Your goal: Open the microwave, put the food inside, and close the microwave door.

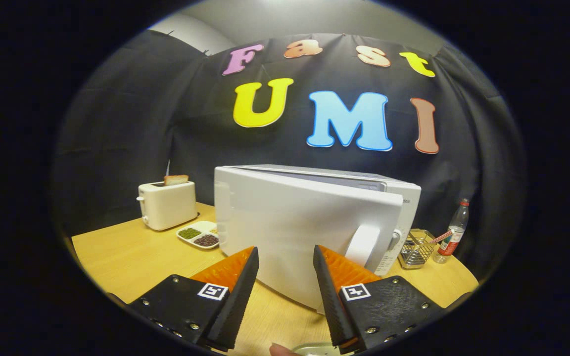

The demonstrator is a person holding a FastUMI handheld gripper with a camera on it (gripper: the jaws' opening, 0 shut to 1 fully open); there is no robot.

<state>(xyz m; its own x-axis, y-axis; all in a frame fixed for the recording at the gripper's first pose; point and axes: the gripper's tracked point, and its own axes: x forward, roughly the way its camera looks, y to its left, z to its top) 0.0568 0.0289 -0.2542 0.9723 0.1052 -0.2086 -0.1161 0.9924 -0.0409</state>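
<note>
Gripper view
Claw (285,264): fingers spread wide, nothing between them, nothing held; low centre of frame.
Microwave (399,190): centre of frame, on the table (117,252), just ahead of the fingers.
Door (295,232): partly open, swung out toward the claw; white face fills the gap beyond the fingertips; hinge side at centre-left, free edge at centre-right.
Handle (362,244): upright white bar at the door's free edge, just beyond the right finger (337,277), slightly right of the claw's midline; long axis vertical.
Key relation: handle ahead and a little to the right; door edge nearer the right finger than the left finger (233,274).
Cavity: hidden behind the door; cannot tell what is inside.
Food: pale rim (317,350) and a fingertip (281,350) at bottom centre, below the claw; possibly the dish to load, too little showing to say.
Snack tray (198,235): two compartments of green and dark bits, left of the microwave, touching or just beside its door corner.
Toaster (167,205): centre-left, bread slice (176,179) standing in its slot.
Wire basket (416,247): right of the microwave, straw-like stick (438,238) leaning out.
Bottle (455,232): far right, beside the basket.
Step judged: door still to be swung wider before loading.
Next move needs: claw shifted right to hook the handle, or a push on the free edge.
</note>
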